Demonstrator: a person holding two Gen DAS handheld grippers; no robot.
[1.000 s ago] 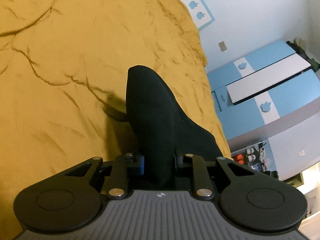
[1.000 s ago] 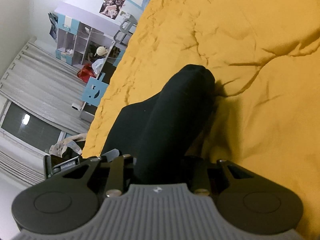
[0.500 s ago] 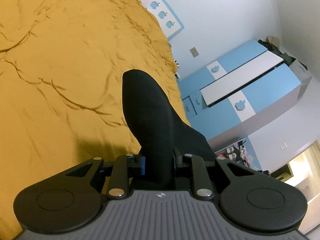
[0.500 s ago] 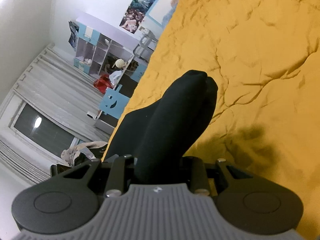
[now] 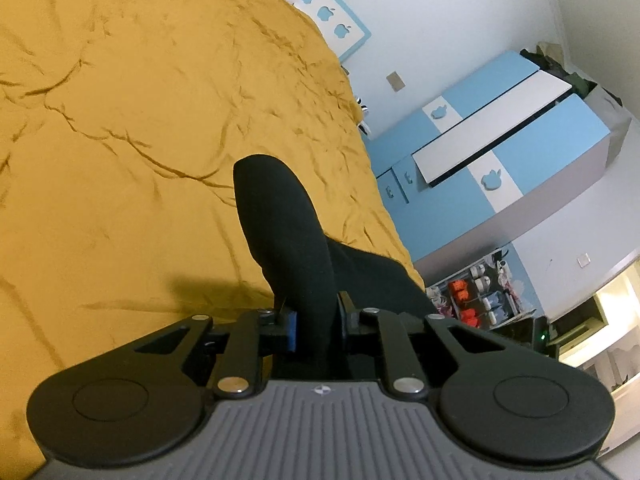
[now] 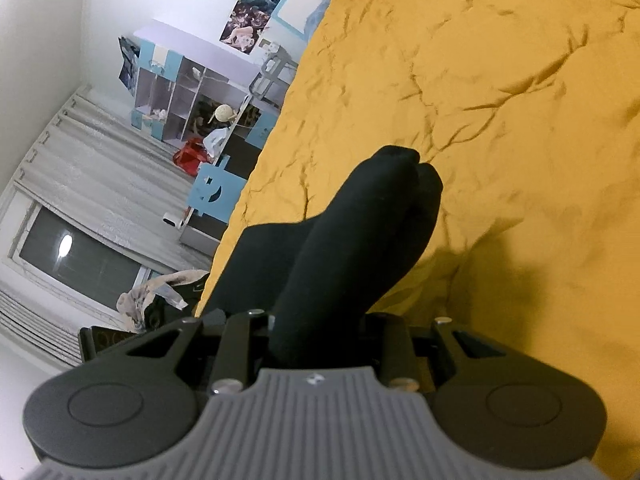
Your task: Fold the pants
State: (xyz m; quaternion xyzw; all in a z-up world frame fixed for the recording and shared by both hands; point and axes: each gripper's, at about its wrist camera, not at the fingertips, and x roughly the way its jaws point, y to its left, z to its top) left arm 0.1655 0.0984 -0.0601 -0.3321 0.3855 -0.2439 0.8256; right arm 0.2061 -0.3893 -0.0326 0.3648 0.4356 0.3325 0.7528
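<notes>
While the bedspread lies below, each claw (left, right) pinches black pants narrowly.

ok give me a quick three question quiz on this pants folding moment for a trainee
1. True or false: both grippers are shut on the black pants.
2. What lies under the pants? A) wooden floor B) yellow bedspread C) white table
3. Fill in: seen from the left gripper, the tall furniture by the wall is white and ____.

Key: 1 true, the right gripper has its jaws closed on the cloth too. 2 B, the yellow bedspread. 3 blue, the wardrobe.
</notes>
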